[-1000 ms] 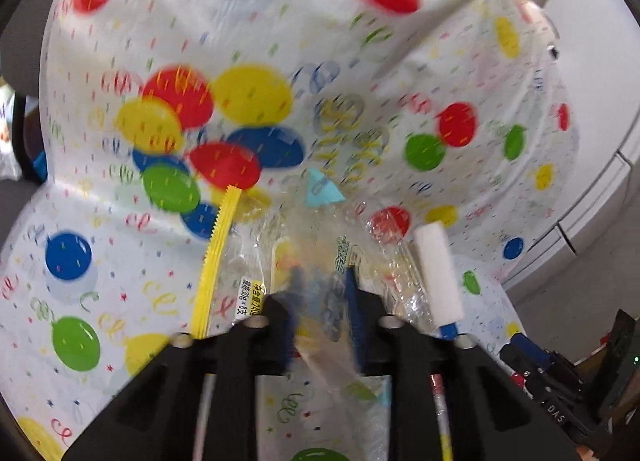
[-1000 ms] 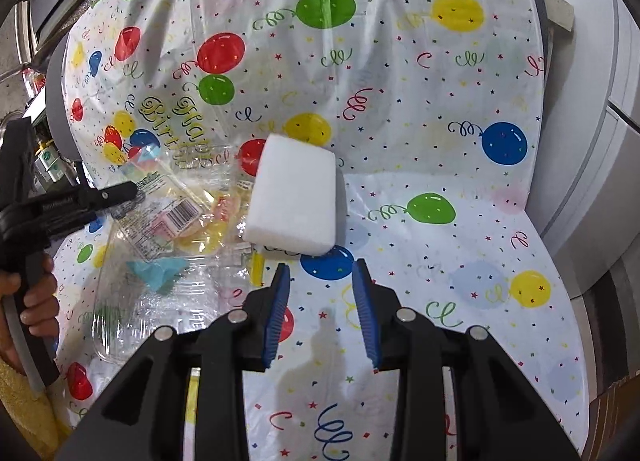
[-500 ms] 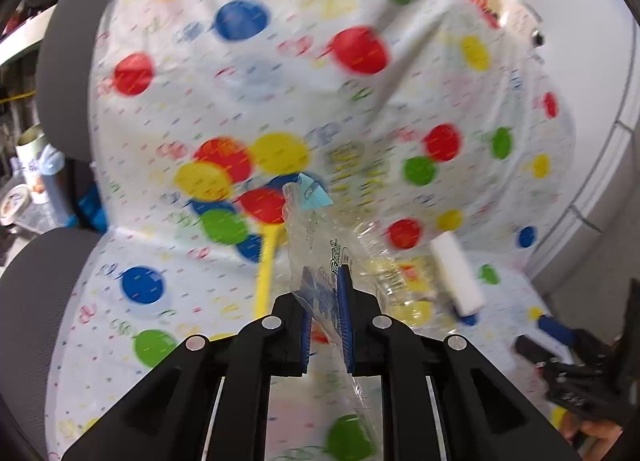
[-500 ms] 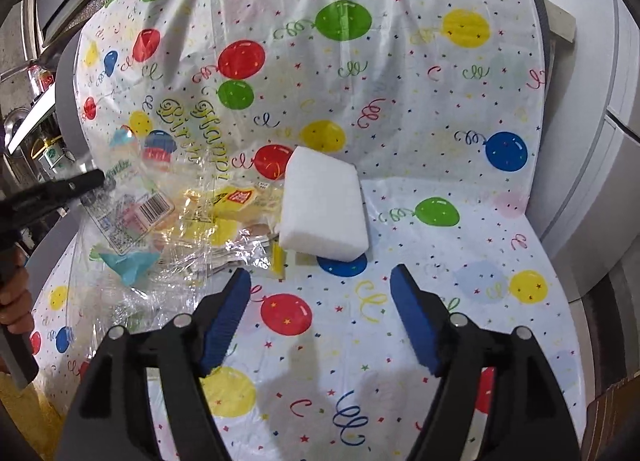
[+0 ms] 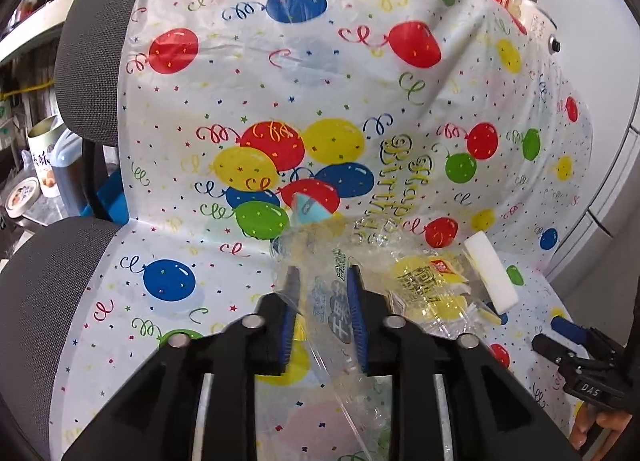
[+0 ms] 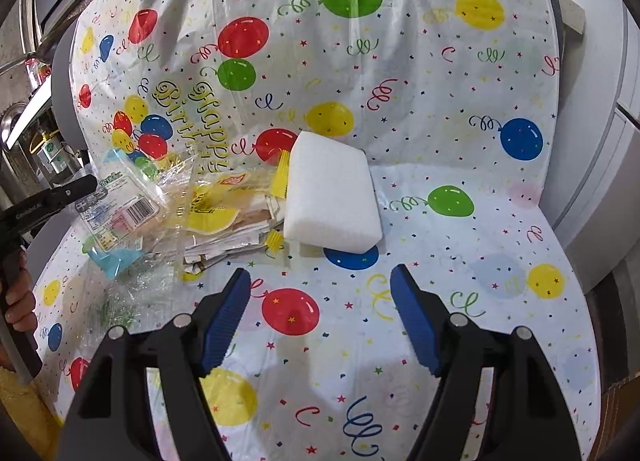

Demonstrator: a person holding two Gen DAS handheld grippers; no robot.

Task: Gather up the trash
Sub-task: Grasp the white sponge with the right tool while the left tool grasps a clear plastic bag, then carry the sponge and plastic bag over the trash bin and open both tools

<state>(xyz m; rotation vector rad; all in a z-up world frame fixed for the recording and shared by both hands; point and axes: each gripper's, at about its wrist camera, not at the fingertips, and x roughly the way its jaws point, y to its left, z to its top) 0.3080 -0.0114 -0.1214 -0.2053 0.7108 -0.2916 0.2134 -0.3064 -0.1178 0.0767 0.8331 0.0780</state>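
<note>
Balloon-print cover (image 6: pixel 460 73) over the chair: gathering wrappers, mid-task.
My left gripper (image 5: pixel 322 311) has its jaws partly parted around the clear plastic bag (image 5: pixel 334 313); whether they grip it I cannot tell. My right gripper (image 6: pixel 320 317), spread wide and empty, should next advance on the white sponge (image 6: pixel 332 193) or the wrappers (image 6: pixel 224 217) touching it.
</note>
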